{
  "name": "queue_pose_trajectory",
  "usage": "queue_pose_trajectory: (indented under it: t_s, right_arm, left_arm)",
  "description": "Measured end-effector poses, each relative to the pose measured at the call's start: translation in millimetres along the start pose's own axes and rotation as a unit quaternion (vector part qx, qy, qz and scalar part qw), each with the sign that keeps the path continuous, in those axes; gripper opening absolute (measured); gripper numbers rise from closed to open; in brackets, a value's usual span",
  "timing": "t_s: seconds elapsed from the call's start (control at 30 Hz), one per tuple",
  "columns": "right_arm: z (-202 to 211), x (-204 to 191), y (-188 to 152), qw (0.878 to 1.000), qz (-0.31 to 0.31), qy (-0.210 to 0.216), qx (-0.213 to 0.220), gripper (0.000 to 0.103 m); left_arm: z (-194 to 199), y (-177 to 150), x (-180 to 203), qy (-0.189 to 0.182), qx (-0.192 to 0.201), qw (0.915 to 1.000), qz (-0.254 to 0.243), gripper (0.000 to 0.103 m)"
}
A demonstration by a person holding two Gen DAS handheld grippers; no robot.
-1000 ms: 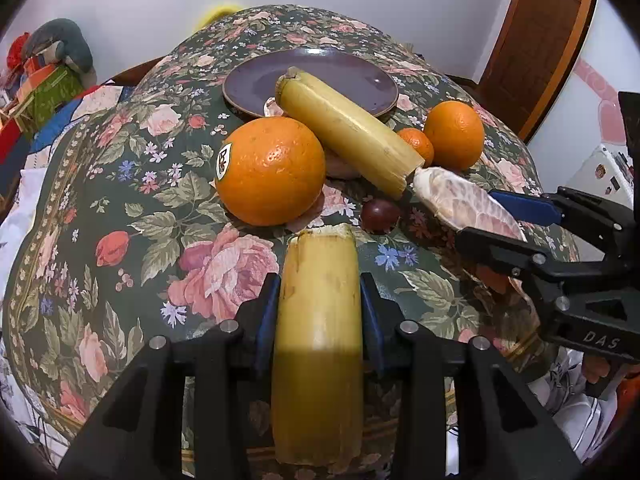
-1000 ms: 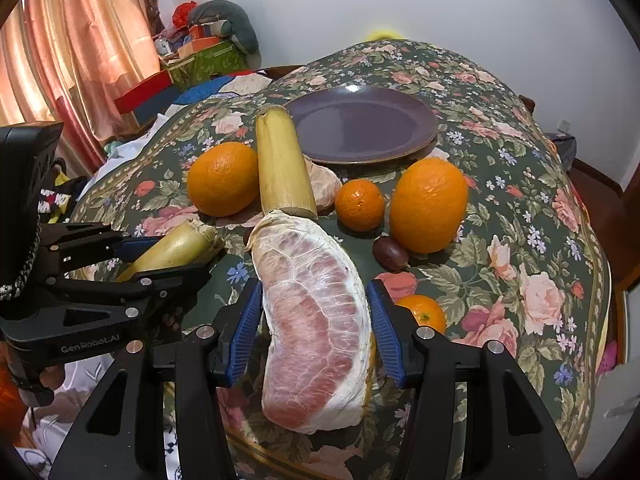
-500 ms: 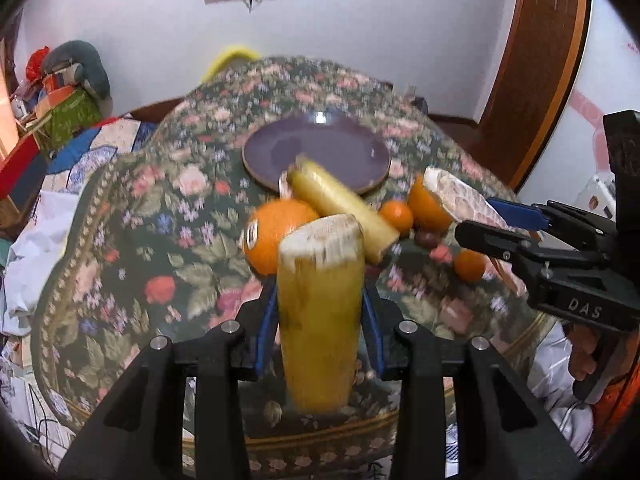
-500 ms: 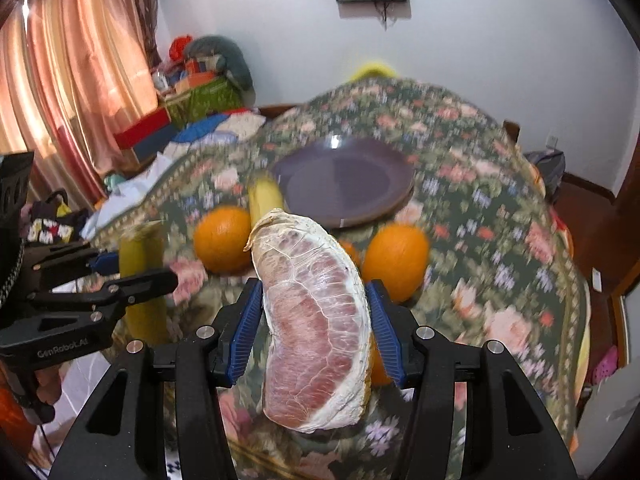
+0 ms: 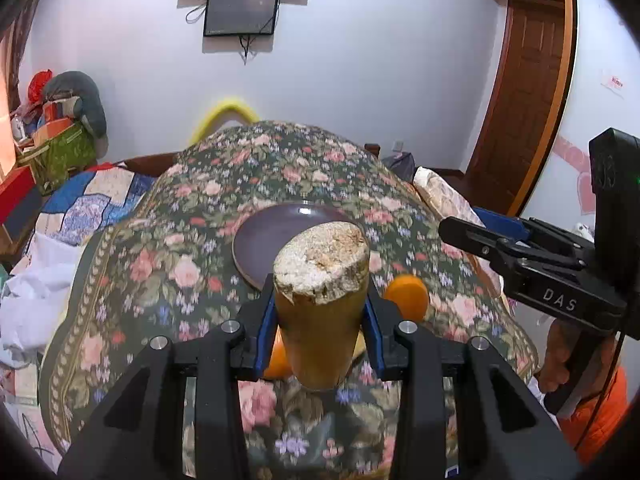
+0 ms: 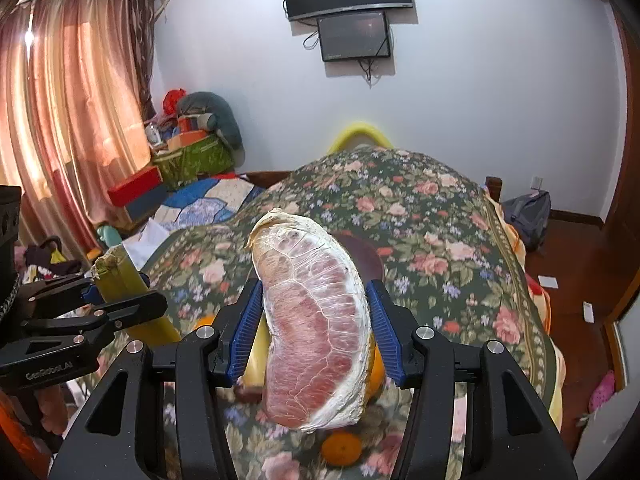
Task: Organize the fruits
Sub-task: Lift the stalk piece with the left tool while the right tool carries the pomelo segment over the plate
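Note:
My left gripper (image 5: 320,316) is shut on a yellow sugarcane piece (image 5: 320,300) and holds it high above the floral table, its cut end facing the camera. My right gripper (image 6: 314,320) is shut on a peeled pink pomelo segment (image 6: 314,320), also raised high. A purple plate (image 5: 260,240) lies on the table beyond the sugarcane; its edge shows behind the pomelo (image 6: 366,260). Oranges (image 5: 406,294) and a small mandarin (image 6: 342,448) lie below. The left gripper with the sugarcane (image 6: 120,280) shows at the left of the right wrist view. The right gripper (image 5: 480,236) shows at the right of the left wrist view.
The floral tablecloth (image 5: 180,272) covers a round table. A second yellow sugarcane piece (image 6: 256,360) lies under the pomelo. Bedding and boxes (image 5: 60,148) sit at the left, a wooden door (image 5: 528,100) at the right, screens (image 6: 352,36) on the wall.
Both grippers have risen well above the table with their fruit and tilted up, so the wall and screens come into view. The table fruit has dropped low in both views.

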State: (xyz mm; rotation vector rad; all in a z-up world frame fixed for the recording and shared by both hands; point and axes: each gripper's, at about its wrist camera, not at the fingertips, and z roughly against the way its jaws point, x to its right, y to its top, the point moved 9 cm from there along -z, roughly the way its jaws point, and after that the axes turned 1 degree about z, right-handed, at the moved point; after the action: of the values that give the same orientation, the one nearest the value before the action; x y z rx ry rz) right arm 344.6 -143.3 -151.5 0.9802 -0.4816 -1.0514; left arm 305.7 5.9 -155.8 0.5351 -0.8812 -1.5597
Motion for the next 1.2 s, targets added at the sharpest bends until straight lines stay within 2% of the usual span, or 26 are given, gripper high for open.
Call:
queue_pose_trajectory:
  t_s: [0.2, 0.57, 1.2]
  right_arm:
    - [-13.1, 7.0, 14.9, 1.000, -0.004, 0.001, 0.010, 0.050]
    - [-52.7, 15.9, 22.5, 1.000, -0.008, 0.002, -0.002, 0.050]
    - [-127.6, 24.5, 15.0, 0.997, 0.033, -0.004, -0.076, 0.050]
  left_arm:
    - [-16.6, 20.5, -2.7, 0.000, 0.009, 1.0000, 0.003, 0.038]
    - [-63.4, 37.7, -15.9, -0.003, -0.006, 0.9999, 0.016, 0.038]
    - [-133.6, 60.5, -34.3, -0.015, -0.026, 0.9990, 0.032, 0.038]
